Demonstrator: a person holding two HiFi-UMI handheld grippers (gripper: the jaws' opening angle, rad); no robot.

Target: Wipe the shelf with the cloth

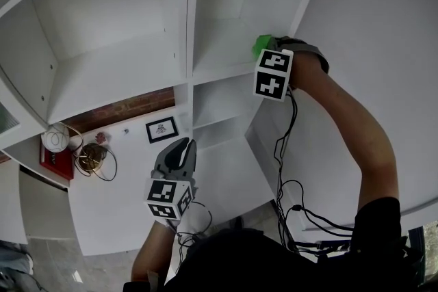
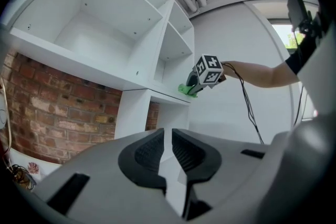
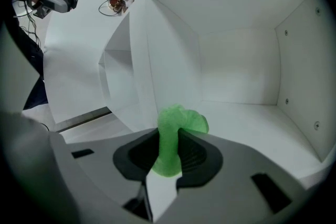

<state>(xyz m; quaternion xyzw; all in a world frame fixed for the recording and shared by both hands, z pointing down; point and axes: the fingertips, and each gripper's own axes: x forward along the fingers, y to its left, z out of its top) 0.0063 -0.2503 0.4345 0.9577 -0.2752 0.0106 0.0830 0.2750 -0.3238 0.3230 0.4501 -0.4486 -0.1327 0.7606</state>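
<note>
Green fuzzy cloth pinched in my right claw, at white shelf board, upright divider alongside, left claw closed empty, red brick wall in its view, not the right's.

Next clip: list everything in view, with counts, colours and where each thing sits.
shelf unit: one, white, open compartments ahead
cloth: one, green, at a compartment's front edge
brick wall: one, red-brown, behind the unit
framed picture: one, black frame, on the white panel below
red box: one, left of the picture
wire coil: one, dark, beside the red box
cables: black, trailing from the grippers
left gripper: grey, jaws together, empty
right gripper: grey, clamped on the cloth
right arm: reaching up to the shelf
</note>
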